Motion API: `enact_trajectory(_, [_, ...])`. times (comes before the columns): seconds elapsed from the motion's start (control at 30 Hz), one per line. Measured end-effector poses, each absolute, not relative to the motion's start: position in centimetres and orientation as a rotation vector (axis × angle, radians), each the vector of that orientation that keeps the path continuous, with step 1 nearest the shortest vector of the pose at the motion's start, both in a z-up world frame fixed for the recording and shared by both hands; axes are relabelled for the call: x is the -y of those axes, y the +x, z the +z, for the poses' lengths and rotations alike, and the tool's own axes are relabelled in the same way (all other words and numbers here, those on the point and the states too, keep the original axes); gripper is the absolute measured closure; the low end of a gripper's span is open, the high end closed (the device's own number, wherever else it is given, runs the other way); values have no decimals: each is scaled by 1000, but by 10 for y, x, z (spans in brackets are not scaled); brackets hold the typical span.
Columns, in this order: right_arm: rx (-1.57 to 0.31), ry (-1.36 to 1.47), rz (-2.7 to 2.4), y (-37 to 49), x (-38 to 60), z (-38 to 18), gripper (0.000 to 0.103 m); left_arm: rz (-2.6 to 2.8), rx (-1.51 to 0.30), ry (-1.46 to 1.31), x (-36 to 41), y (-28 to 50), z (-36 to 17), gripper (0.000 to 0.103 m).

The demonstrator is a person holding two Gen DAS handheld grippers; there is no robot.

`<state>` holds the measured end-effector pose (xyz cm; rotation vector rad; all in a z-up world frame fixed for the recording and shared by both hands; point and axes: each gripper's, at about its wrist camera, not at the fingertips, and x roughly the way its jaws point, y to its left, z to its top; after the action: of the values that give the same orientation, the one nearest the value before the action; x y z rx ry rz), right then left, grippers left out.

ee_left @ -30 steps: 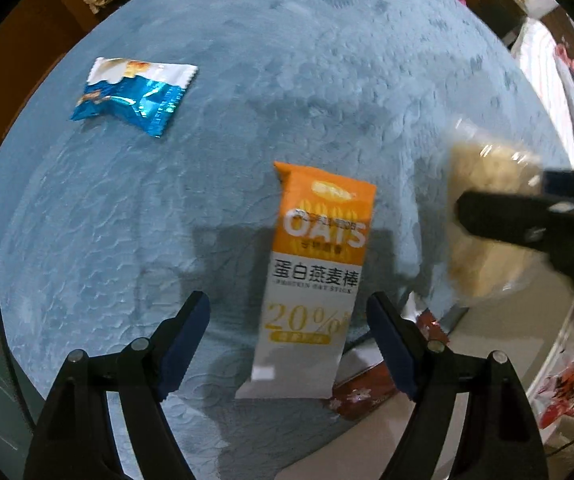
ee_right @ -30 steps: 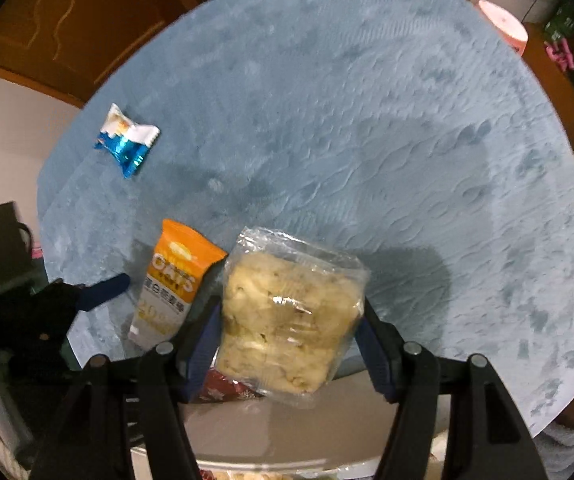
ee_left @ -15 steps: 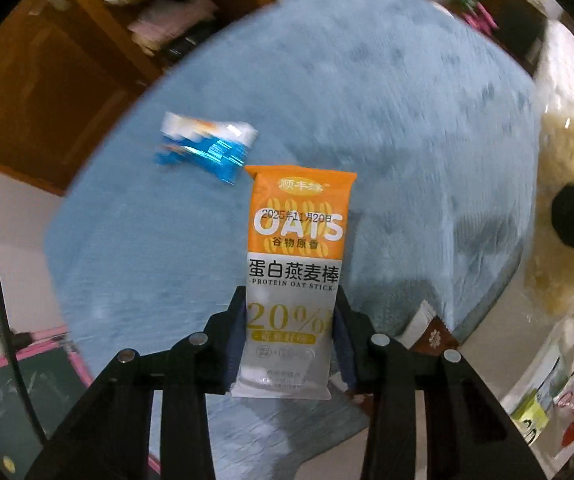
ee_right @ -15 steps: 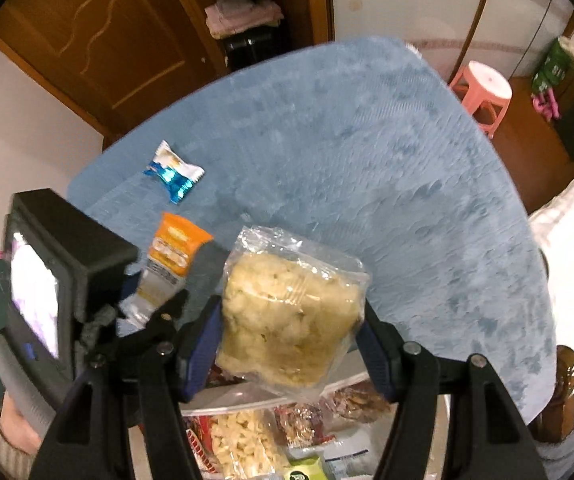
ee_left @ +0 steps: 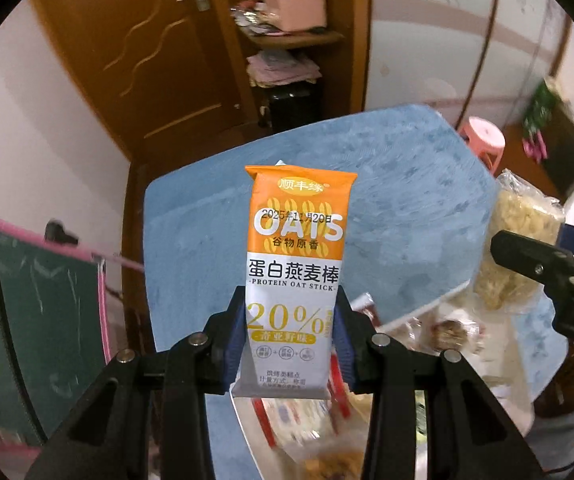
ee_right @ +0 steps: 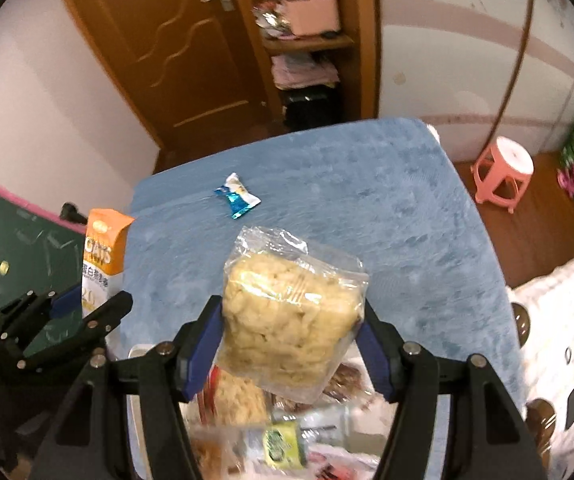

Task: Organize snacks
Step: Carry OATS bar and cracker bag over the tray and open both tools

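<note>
My left gripper (ee_left: 289,336) is shut on the lower half of an orange and white oat bar packet (ee_left: 297,248), held upright well above the blue table (ee_left: 387,208). In the right wrist view the oat bar packet (ee_right: 101,256) and left gripper (ee_right: 83,308) show at the left edge. My right gripper (ee_right: 291,348) is shut on a clear bag of pale puffed snack (ee_right: 293,312), also raised off the table. That clear bag (ee_left: 519,248) appears at the right in the left wrist view. A small blue and white sweet packet (ee_right: 237,198) lies on the table (ee_right: 387,220).
Below both grippers sits a white tray (ee_right: 137,350) with several mixed snack packets (ee_right: 283,444). A pink stool (ee_right: 503,168) stands on the floor to the right. A wooden door (ee_right: 175,48) and shelves (ee_right: 307,40) are behind the table. A green board (ee_left: 35,312) is at the left.
The left gripper closed on the oat bar and lifted it off the table. Both grippers rose with their packets, so the room behind and the snack tray below came into view.
</note>
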<state>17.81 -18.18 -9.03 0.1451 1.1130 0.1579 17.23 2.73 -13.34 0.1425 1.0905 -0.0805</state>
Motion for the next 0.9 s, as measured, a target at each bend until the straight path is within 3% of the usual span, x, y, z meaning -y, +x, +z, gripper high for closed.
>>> enact_trajectory(0.4, [-1093,-3,268,109,199,-77,39,25,-1094,22,-25,56,-109,64])
enact_trajectory(0.9, [-1215,-101,327,79,204,-114,39,88,-1189,-25,-11,25,-149,62])
